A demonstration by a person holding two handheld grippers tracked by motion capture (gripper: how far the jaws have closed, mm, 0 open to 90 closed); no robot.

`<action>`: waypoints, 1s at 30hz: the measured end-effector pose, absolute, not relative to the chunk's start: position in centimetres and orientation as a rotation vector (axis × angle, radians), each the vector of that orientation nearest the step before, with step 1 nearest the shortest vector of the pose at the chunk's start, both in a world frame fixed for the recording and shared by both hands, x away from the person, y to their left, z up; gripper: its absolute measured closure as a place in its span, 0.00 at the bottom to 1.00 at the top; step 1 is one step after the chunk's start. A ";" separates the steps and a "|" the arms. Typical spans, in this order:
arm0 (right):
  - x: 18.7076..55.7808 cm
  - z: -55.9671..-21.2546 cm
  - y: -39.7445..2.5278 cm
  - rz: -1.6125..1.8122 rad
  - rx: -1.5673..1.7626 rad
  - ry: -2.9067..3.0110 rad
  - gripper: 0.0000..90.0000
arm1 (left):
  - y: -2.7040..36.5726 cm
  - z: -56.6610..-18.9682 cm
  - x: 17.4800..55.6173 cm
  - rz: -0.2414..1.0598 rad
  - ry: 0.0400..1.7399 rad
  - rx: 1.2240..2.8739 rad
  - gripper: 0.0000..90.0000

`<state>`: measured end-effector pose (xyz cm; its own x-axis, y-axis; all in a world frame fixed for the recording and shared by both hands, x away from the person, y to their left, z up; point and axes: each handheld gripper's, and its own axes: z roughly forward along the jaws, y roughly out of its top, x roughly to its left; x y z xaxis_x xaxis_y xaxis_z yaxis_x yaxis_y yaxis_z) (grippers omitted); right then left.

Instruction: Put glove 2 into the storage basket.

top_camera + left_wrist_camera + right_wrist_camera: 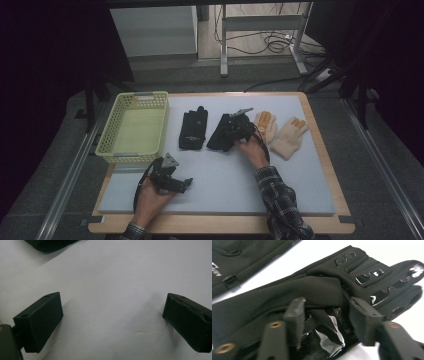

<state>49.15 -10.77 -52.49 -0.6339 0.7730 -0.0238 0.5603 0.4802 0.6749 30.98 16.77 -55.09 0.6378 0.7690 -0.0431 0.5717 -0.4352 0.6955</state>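
Note:
Two black gloves lie side by side on the pale mat (225, 185). My right gripper (237, 129) sits on the right-hand black glove (218, 135). In the right gripper view its jaws press a bunched fold of that black glove (287, 295) with shiny grip patches, so the right gripper (327, 307) is shut on it. The other black glove (194, 127) lies flat to its left, and its cuff (249, 255) shows in the right gripper view. My left gripper (186, 183) rests low on the mat near the front, and the left gripper (112, 307) is open over bare mat.
A yellow-green basket (116, 131) stands at the mat's left edge, close behind my left hand. Two cream gloves with orange fingertips (266, 125) (290, 137) lie right of my right hand. A dark edge (50, 243) shows at the top left of the left gripper view.

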 end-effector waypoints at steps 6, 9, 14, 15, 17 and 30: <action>48.7 -52.8 -10.8 1.025 1.142 2.419 0.90 | 16.8 -55.1 31.0 0.367 1.041 2.165 0.03; 48.8 -52.7 -11.0 1.046 1.155 2.428 0.94 | 16.8 -55.1 31.0 0.367 1.041 2.164 0.03; 48.6 -51.8 -11.1 1.054 1.130 2.446 0.95 | 16.8 -55.1 31.0 0.366 1.041 2.165 0.03; 48.6 -51.8 -11.1 1.054 1.130 2.446 0.95 | 16.8 -55.1 31.0 0.366 1.041 2.165 0.03; 48.1 -51.1 -11.5 1.102 1.126 2.444 0.95 | 16.8 -55.1 31.0 0.366 1.041 2.165 0.03; 41.6 -46.3 -12.6 1.285 0.924 2.539 0.94 | 16.8 -55.1 31.0 0.368 1.041 2.163 0.03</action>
<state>41.61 -12.64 -46.35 -0.7990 0.5854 0.1375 0.4576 0.4435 0.7707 30.97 16.76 -55.10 0.6367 0.7699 -0.0432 0.5716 -0.4336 0.6966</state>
